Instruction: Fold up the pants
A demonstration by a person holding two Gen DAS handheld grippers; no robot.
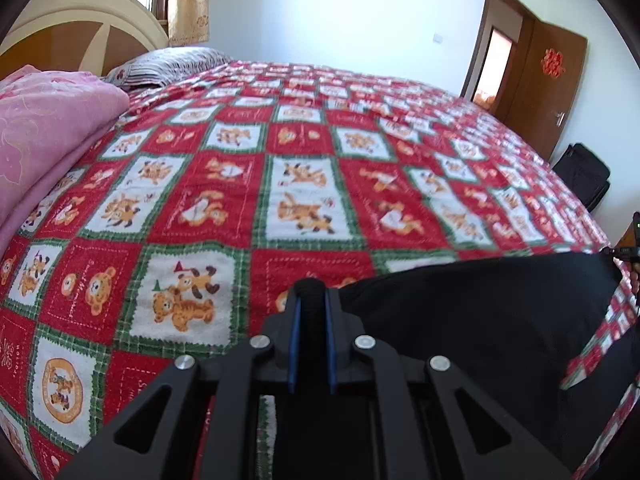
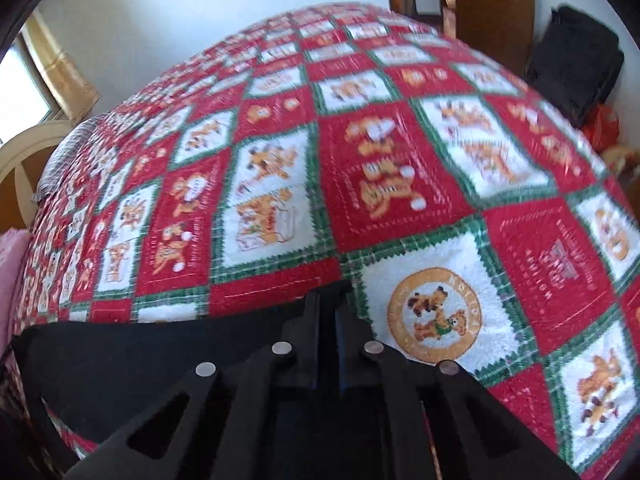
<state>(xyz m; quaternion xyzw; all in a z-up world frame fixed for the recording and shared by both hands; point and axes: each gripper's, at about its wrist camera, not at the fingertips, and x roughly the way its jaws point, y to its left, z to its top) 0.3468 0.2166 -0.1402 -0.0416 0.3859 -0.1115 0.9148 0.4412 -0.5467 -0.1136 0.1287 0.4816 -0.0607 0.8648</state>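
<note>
The black pants hang stretched between my two grippers above the near edge of the bed. My left gripper is shut on the pants' left end, with a ribbed black edge pinched between its blue pads. In the right wrist view the pants spread to the left of my right gripper, which is shut on their right end. The right gripper's body peeks in at the far right of the left wrist view. The lower part of the pants is hidden below both cameras.
A red, white and green bear-print bedspread covers the bed. A pink quilt and a striped pillow lie by the headboard at the left. A black bag stands on the floor beyond the bed, near a brown door.
</note>
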